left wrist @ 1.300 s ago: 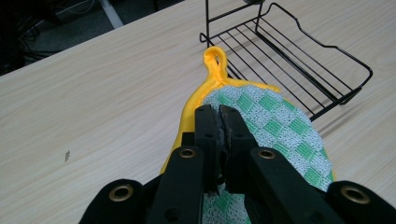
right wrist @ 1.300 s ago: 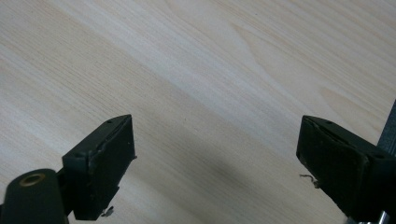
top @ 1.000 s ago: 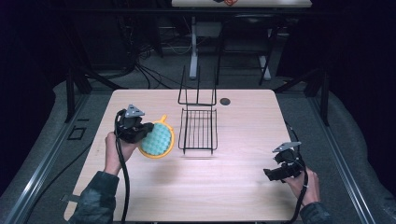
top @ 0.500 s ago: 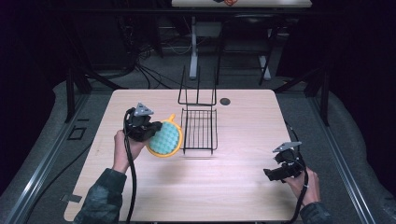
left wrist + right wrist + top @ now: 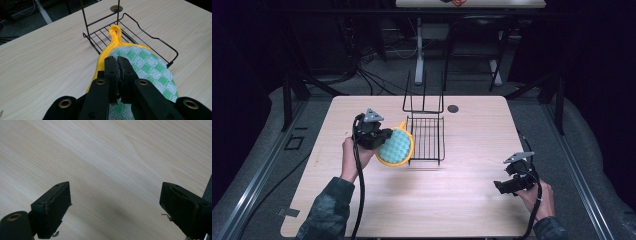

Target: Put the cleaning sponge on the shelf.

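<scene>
My left gripper [image 5: 381,139] [image 5: 117,60] is shut on a round pot holder [image 5: 396,146] [image 5: 145,67], green-and-white checked with a yellow rim and a yellow loop. It holds the pot holder tilted above the table, its far edge just at the left side of a black wire rack [image 5: 427,134] [image 5: 135,27]. The loop points toward the rack. My right gripper [image 5: 501,188] [image 5: 115,207] stands open low over bare wood at the table's front right, nothing between its jaws.
The wire rack has a tall upright back frame [image 5: 423,95] and sits mid-table toward the far edge. A round cable hole [image 5: 453,108] lies just right of it. The wooden table [image 5: 472,150] has free room at the front and right.
My left gripper has carried the pot holder to the right, toward the wire rack. The right gripper has not moved.
</scene>
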`<action>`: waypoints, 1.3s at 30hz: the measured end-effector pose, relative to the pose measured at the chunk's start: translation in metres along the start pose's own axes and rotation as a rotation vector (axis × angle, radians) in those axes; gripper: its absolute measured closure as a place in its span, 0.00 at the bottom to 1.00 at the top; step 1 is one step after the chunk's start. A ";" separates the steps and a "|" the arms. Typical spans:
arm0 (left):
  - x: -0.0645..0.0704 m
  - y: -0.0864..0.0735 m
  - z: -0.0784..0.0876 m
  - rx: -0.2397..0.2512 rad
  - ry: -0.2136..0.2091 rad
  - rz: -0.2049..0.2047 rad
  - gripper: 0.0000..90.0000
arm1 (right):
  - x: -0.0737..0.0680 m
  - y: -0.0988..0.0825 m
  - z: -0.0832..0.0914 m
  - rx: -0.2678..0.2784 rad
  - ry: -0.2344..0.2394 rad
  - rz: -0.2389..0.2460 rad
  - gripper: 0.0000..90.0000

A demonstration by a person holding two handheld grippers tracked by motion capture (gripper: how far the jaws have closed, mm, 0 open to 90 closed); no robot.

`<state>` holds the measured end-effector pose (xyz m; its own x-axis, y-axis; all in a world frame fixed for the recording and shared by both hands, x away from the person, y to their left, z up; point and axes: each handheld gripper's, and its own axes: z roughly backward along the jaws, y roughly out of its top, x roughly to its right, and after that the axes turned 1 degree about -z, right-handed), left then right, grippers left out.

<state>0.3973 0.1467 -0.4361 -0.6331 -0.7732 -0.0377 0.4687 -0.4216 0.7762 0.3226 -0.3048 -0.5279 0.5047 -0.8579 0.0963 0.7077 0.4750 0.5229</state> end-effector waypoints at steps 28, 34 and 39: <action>0.012 0.011 -0.032 0.043 -0.009 0.018 0.97 | 0.001 0.000 0.000 -0.003 0.000 0.000 0.12; 0.010 0.009 -0.036 0.053 -0.009 0.036 0.96 | 0.001 0.000 0.000 -0.008 0.002 0.001 0.12; 0.008 0.008 -0.040 0.054 -0.014 0.051 0.96 | 0.001 0.000 0.000 -0.009 0.004 0.004 0.12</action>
<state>0.4209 0.1184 -0.4555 -0.6182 -0.7859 0.0109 0.4665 -0.3557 0.8098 0.3234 -0.3060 -0.5280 0.5095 -0.8553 0.0946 0.7102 0.4800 0.5149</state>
